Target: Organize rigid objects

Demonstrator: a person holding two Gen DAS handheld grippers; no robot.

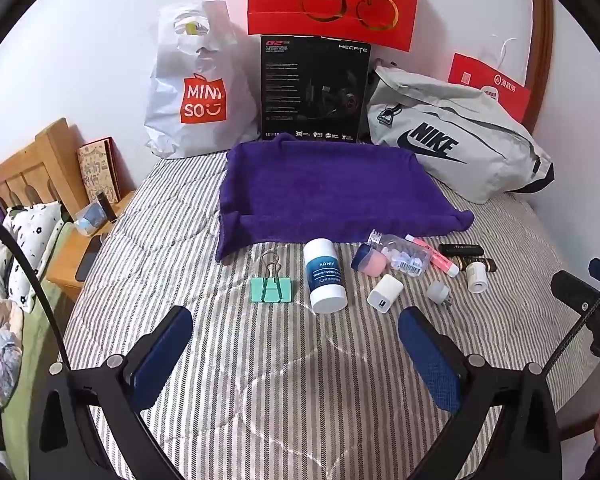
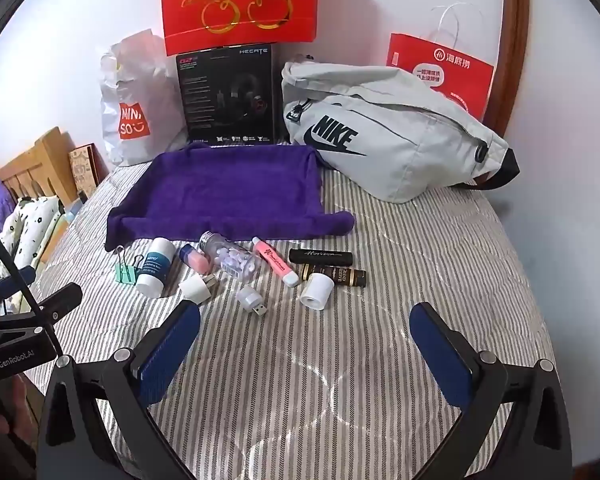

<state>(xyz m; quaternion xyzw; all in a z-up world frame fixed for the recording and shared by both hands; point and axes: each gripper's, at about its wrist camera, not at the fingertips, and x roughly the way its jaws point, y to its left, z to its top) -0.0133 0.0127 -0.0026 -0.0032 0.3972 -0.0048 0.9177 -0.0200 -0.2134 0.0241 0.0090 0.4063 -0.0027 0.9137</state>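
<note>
Left gripper [image 1: 296, 344]: blue-padded jaws are spread wide above the striped quilted bedspread [image 1: 260, 400]; nothing is held.
Right gripper [image 2: 305, 340]: jaws are likewise spread wide and empty.
Purple towel-covered tray [image 1: 332, 196]: set on the bed in front of a black headphone box [image 1: 314, 92].
Small objects: laid in a loose row just before the tray, the mint-green binder clip [image 1: 271, 287] at the left end, the white cylindrical ADMD bottle [image 1: 325, 277] beside it, then a white USB charger cube [image 1: 385, 293], a clear pill bottle [image 2: 231, 261], a pink highlighter [image 2: 276, 261] and a black Horizon tube [image 2: 320, 257].
</note>
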